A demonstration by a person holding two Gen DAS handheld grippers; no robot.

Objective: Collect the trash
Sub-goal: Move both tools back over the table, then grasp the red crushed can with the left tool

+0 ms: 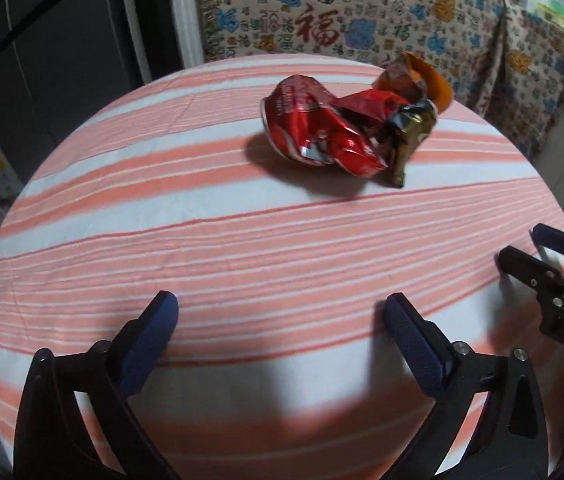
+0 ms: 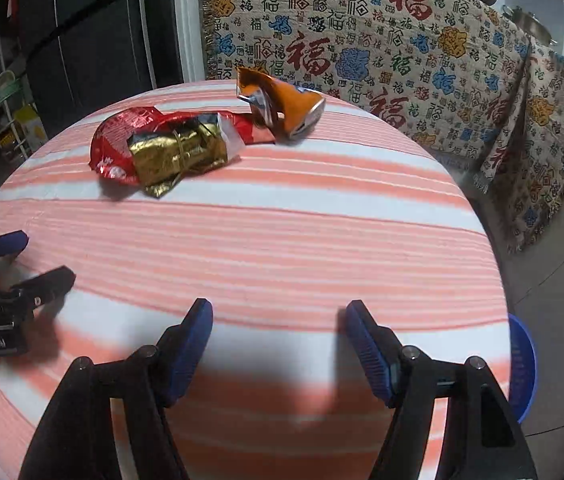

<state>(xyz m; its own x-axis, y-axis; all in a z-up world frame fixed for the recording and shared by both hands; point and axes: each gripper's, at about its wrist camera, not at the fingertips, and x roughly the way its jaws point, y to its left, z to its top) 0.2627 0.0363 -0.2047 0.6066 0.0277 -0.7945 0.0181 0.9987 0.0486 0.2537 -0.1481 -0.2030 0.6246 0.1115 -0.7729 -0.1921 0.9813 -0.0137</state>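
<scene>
A heap of trash lies at the far side of the round table [image 1: 201,240]: a crushed red can [image 1: 306,120], a crumpled gold wrapper [image 1: 410,136] and a crushed orange can [image 1: 422,80]. The right wrist view shows the same red can [image 2: 109,148], gold wrapper [image 2: 177,152] and orange can [image 2: 286,108]. My left gripper [image 1: 282,302] hangs open over the near part of the table, well short of the heap, with nothing between its blue pads. My right gripper [image 2: 278,308] is open and empty too, beside the left one. Each gripper shows in the other's view: the right [image 1: 522,244], the left [image 2: 45,258].
A pink and white striped cloth [image 2: 282,240] covers the table. Behind it is furniture draped in a patterned throw [image 2: 402,60]. A blue basket [image 2: 522,372] stands on the floor at the table's right edge. A dark fridge [image 2: 81,20] and a small rack [image 2: 9,120] are at the left.
</scene>
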